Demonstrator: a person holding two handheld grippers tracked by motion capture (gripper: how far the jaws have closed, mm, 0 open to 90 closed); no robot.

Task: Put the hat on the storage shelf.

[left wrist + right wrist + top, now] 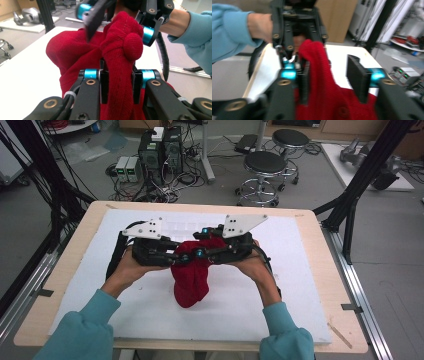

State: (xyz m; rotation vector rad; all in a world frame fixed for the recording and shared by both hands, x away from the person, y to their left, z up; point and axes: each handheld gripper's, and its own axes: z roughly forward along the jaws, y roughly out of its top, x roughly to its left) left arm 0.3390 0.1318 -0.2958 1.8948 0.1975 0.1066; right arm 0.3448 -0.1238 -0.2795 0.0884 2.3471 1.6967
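1. Grey floor lay behind the bench (320, 270), with two round black stools (265, 165), computer towers (160, 150) and many cables on it.
2. On the wooden bench lay a white board (280, 300) that covered most of its top.
3. A red knitted cloth (191, 280) was held above the middle of the white board, between the two hands; its lower part hung down toward the board.
4. The left gripper (177, 256) was in the person's left hand (125, 270), at the left side of the cloth and pointing to the right.
5. In the left gripper view, its two jaws were closed on a bunched fold of the red knitted cloth (120, 82), and both pads pressed on the fabric.
6. Above this fold the cloth made a thick knot-like lump (131, 46).
7. The right gripper (205, 251) was in the right hand (255, 265), at the right side of the cloth and pointing to the left, very near the left gripper.
8. In the right gripper view, its jaws stood apart; the cloth (322, 82) lay against the left pad (305, 82), and the right pad (357, 77) was clear of it.
9. So the right gripper was open and did not pinch the cloth.
10. Both sleeves (80, 335) were light blue-green.
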